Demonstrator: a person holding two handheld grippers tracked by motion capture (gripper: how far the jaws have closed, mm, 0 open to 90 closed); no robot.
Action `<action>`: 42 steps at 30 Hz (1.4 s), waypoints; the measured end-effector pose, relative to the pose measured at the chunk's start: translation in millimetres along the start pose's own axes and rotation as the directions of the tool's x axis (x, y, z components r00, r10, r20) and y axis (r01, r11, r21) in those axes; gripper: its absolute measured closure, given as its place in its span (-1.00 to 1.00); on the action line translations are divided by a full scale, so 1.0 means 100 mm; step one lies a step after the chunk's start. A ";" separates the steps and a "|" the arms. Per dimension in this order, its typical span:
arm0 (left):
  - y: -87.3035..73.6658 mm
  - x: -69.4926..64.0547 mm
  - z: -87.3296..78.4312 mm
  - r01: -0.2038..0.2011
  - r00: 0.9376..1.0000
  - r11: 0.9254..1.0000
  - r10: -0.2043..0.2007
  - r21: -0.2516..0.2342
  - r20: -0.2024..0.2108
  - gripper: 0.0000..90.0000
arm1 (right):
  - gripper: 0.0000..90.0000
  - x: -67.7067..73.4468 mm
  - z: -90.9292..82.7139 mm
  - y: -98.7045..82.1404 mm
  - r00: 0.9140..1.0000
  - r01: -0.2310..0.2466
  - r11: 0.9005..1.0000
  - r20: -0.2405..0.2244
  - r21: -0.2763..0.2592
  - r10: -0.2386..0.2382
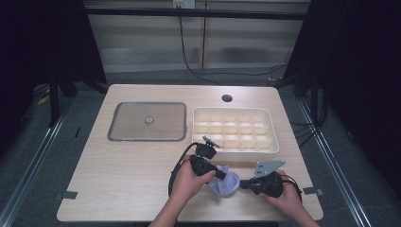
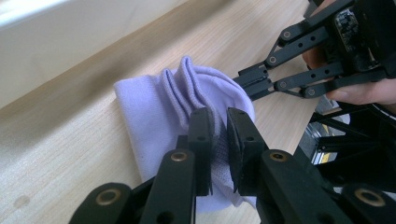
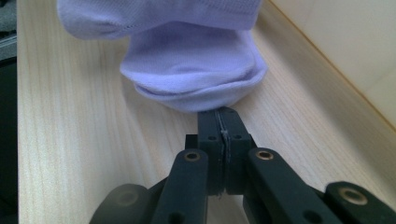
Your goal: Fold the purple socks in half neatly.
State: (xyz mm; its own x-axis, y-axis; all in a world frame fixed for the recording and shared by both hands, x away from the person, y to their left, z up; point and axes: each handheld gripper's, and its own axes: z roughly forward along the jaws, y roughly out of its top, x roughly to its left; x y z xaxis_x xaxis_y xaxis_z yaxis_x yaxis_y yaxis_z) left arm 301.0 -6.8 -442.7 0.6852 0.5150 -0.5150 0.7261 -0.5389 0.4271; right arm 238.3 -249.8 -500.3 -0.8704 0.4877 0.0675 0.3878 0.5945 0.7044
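Lavender sock (image 1: 224, 182) bunched, long axis spanning both grippers; left gripper (image 2: 218, 140) clamped on fold, right gripper (image 3: 222, 135) pinching sock edge.

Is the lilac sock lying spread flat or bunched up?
Bunched up. The lilac sock shows raised folds in the left gripper view, pinched between the left gripper and the right gripper.

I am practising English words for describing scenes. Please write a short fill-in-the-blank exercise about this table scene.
1. Both grippers pinch a pale purple ____.
2. The left gripper is ____ on the fabric.
3. The divided tray lies to the ____ of the metal pan in the high view.
4. The right gripper grips the fabric's ____.

Missing words: sock; shut; right; edge
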 end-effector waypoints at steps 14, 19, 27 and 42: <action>0.01 -0.02 0.03 -0.005 1.000 1.000 0.006 0.014 -0.008 0.79 | 0.97 0.00 0.00 0.00 1.000 0.002 1.000 -0.004 -0.002 -0.002; 0.03 -0.04 0.04 0.000 1.000 1.000 0.000 0.013 -0.012 0.79 | 0.97 0.00 0.01 0.00 1.000 -0.004 1.000 -0.006 -0.004 0.004; 0.04 -0.05 0.08 -0.013 1.000 1.000 0.013 0.016 -0.021 0.78 | 0.97 -0.01 0.01 0.01 1.000 -0.003 1.000 -0.007 -0.003 0.003; 0.02 -0.07 0.19 -0.024 0.999 0.999 0.025 0.038 -0.040 0.77 | 0.97 0.00 0.01 0.01 1.000 -0.005 1.000 -0.010 0.001 0.005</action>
State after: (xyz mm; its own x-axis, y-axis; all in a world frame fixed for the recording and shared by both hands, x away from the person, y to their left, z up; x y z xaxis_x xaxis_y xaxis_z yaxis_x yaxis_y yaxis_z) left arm 296.6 -24.2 -452.2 0.7050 0.5275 -0.4742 0.7070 -0.5760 0.4104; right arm 238.9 -249.0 -500.3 -0.8715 0.4841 0.0785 0.3925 0.5926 0.7033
